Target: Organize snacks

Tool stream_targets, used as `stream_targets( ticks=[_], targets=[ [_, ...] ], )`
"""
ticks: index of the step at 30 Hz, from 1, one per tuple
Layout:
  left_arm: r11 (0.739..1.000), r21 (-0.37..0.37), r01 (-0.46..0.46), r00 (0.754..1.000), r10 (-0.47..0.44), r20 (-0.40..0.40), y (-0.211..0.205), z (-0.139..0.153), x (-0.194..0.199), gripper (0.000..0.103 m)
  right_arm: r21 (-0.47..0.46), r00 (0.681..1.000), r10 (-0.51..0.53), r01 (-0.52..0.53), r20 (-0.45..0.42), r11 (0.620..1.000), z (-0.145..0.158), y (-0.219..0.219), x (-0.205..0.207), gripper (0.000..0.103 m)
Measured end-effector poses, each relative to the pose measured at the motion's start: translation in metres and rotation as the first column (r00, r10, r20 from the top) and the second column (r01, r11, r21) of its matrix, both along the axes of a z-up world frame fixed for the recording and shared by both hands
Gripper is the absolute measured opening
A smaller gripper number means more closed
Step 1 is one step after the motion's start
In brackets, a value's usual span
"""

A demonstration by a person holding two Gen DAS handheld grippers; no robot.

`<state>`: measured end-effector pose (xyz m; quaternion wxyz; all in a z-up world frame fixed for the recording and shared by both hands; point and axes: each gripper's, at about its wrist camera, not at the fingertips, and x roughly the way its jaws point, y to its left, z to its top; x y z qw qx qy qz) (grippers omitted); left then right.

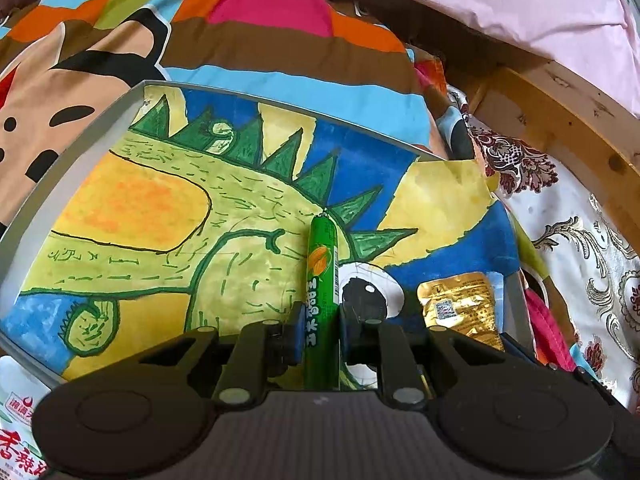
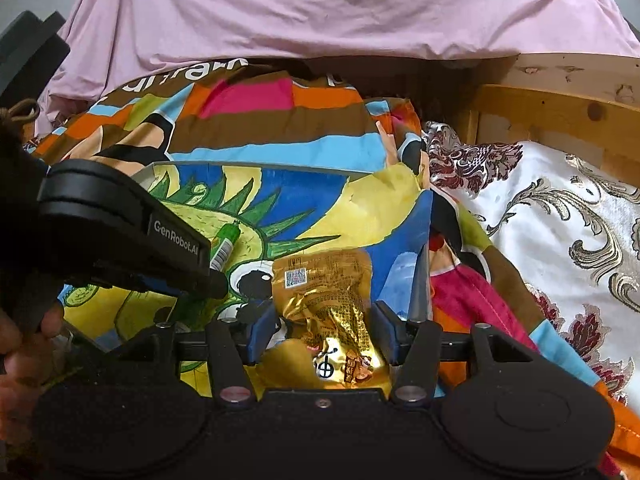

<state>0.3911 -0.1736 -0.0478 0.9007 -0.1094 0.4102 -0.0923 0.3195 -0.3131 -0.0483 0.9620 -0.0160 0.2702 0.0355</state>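
I have my left gripper (image 1: pixel 320 320) clamped on the green sausage stick (image 1: pixel 322 264) and my right gripper (image 2: pixel 322 332) clamped on the gold packet (image 2: pixel 320 300), both over the tray's (image 1: pixel 120 108) right side; neither looks placed yet, and more packets (image 1: pixel 16 432) wait outside its left corner.

**Materials and surface finishes**

Green sausage stick (image 1: pixel 322 276): glossy, smooth plastic casing. Gold snack packet (image 2: pixel 326 308): crinkled, shiny foil. Tray (image 1: pixel 132 98): matt grey rim, lined with a painted paper dinosaur drawing (image 1: pixel 168 208) of slightly rough, blotchy finish. Left gripper (image 1: pixel 320 320) and right gripper (image 2: pixel 324 330): matt black plastic bodies with blue pads (image 2: pixel 262 330). Striped blanket (image 1: pixel 280 40) and pink sheet (image 2: pixel 320 8): soft matt cloth. Brocade cover (image 2: pixel 560 208): satiny sheen. Bed frame (image 2: pixel 560 108): bare, scuffed wood.
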Motion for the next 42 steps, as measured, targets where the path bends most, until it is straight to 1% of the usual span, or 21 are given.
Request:
stream_targets(
  ticks=[1, 3, 5, 7, 8, 9, 10, 12, 14, 15, 16, 18, 20, 23, 26, 30, 33, 36, 39, 42],
  targets=[
    [1.0, 0.001, 0.0, 1.0, 0.0, 0.0, 0.0, 0.0, 0.0, 0.019, 0.0, 1.0, -0.002, 0.002, -0.001, 1.0, 0.0, 0.0, 0.0, 0.057],
    [1.0, 0.004, 0.001, 1.0, -0.001, 0.0, 0.0, 0.0, 0.0, 0.019, 0.004, 1.0, -0.003, 0.003, 0.001, 1.0, 0.0, -0.001, 0.0, 0.061],
    [1.0, 0.003, -0.005, 1.0, 0.005, 0.0, 0.0, 0.001, 0.0, 0.02, 0.01, 1.0, -0.008, 0.008, 0.01, 1.0, 0.001, -0.002, -0.002, 0.07],
    [1.0, -0.019, -0.013, 1.0, 0.013, 0.001, 0.004, 0.002, -0.001, 0.032, 0.026, 1.0, -0.017, 0.016, 0.02, 1.0, 0.005, -0.005, -0.004, 0.076],
    [0.999, -0.032, -0.023, 1.0, 0.023, 0.008, 0.006, 0.004, -0.003, 0.041, 0.035, 0.999, -0.022, 0.021, 0.025, 0.999, 0.007, -0.006, -0.005, 0.078],
    [0.999, -0.043, -0.033, 0.999, 0.034, 0.019, 0.009, 0.006, -0.005, 0.046, 0.045, 0.999, -0.025, 0.024, 0.033, 0.999, 0.01, -0.008, -0.008, 0.078],
    [0.997, -0.055, -0.045, 0.998, 0.047, 0.037, 0.012, 0.009, -0.009, 0.049, 0.052, 0.999, -0.028, 0.025, 0.041, 0.998, 0.013, -0.01, -0.01, 0.08],
    [0.995, -0.078, -0.066, 0.995, 0.071, 0.068, 0.02, 0.016, -0.016, 0.062, 0.06, 0.997, -0.038, 0.034, 0.068, 0.998, 0.021, -0.012, -0.017, 0.089],
    [0.991, -0.098, -0.085, 0.989, 0.096, 0.111, 0.028, 0.025, -0.025, 0.067, 0.072, 0.993, -0.06, 0.053, 0.105, 0.996, 0.031, -0.015, -0.027, 0.098],
    [0.99, -0.107, -0.091, 0.985, 0.105, 0.135, 0.032, 0.031, -0.032, 0.072, 0.081, 0.991, -0.064, 0.054, 0.122, 0.995, 0.037, -0.017, -0.032, 0.099],
    [0.989, -0.11, -0.097, 0.982, 0.113, 0.154, 0.035, 0.036, -0.037, 0.074, 0.087, 0.989, -0.067, 0.055, 0.134, 0.995, 0.043, -0.019, -0.037, 0.101],
    [0.988, -0.109, -0.113, 0.973, 0.132, 0.191, 0.042, 0.047, -0.048, 0.086, 0.09, 0.984, -0.076, 0.062, 0.16, 0.994, 0.057, -0.021, -0.048, 0.102],
    [0.986, -0.112, -0.124, 0.962, 0.147, 0.229, 0.048, 0.058, -0.063, 0.091, 0.088, 0.977, -0.083, 0.067, 0.195, 0.994, 0.07, -0.022, -0.061, 0.102],
    [0.983, -0.114, -0.14, 0.95, 0.166, 0.264, 0.055, 0.074, -0.082, 0.099, 0.081, 0.965, -0.085, 0.067, 0.249, 0.995, 0.086, -0.022, -0.081, 0.102],
    [0.981, -0.112, -0.16, 0.931, 0.187, 0.313, 0.062, 0.089, -0.105, 0.102, 0.063, 0.948, -0.093, 0.077, 0.305, 0.995, 0.097, -0.02, -0.102, 0.102],
    [0.981, -0.088, -0.171, 0.913, 0.191, 0.361, 0.071, 0.103, -0.137, 0.102, 0.038, 0.93, -0.126, 0.12, 0.346, 0.992, 0.107, -0.016, -0.129, 0.102],
    [0.983, -0.063, -0.172, 0.907, 0.183, 0.379, 0.078, 0.109, -0.161, 0.102, 0.041, 0.926, -0.143, 0.138, 0.349, 0.99, 0.113, -0.011, -0.147, 0.102],
    [0.985, -0.038, -0.168, 0.9, 0.169, 0.402, 0.084, 0.113, -0.184, 0.102, 0.032, 0.928, -0.136, 0.133, 0.346, 0.991, 0.118, -0.004, -0.163, 0.102],
    [0.986, -0.001, -0.169, 0.892, 0.154, 0.425, 0.088, 0.116, -0.207, 0.103, -0.01, 0.93, -0.125, 0.136, 0.346, 0.991, 0.121, 0.008, -0.182, 0.102],
    [0.985, 0.039, -0.17, 0.889, 0.136, 0.437, 0.093, 0.118, -0.228, 0.103, -0.048, 0.93, -0.092, 0.117, 0.355, 0.992, 0.122, 0.019, -0.205, 0.102]
  ],
)
